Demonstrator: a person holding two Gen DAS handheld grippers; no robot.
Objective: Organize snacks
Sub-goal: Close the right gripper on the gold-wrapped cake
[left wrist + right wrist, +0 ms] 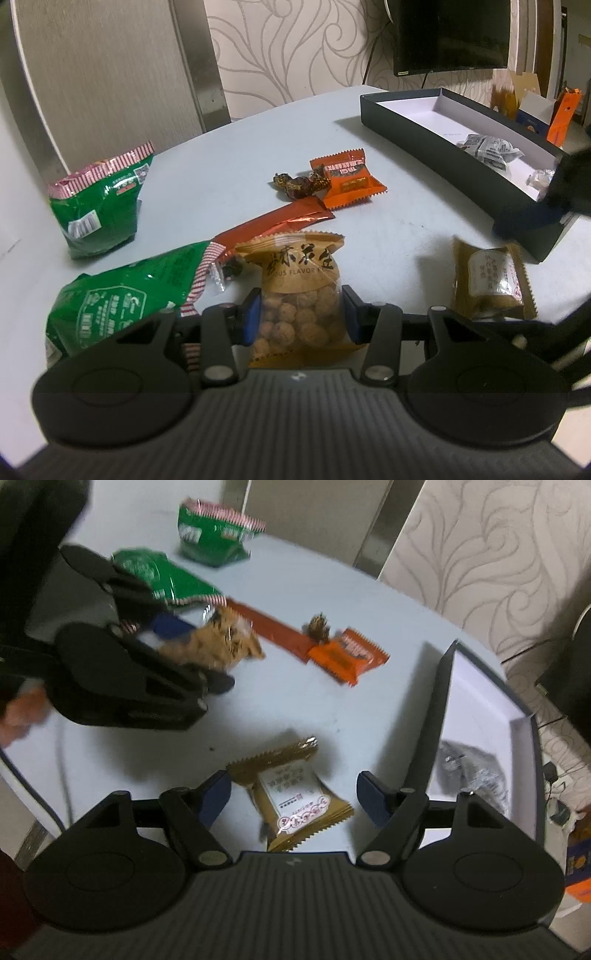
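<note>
The left gripper [301, 314] had its pads clamped on the nut packet [301, 295]. The right gripper [293, 799] hung open around the gold packet [295, 797], pads apart from it; squaring up before squeezing looked wise, box [436, 716] at two o'clock.

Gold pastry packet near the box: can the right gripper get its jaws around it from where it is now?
Probably yes. The right gripper is open with the gold pastry packet lying between its fingers, nothing on top, and the black box off to one side.
</note>
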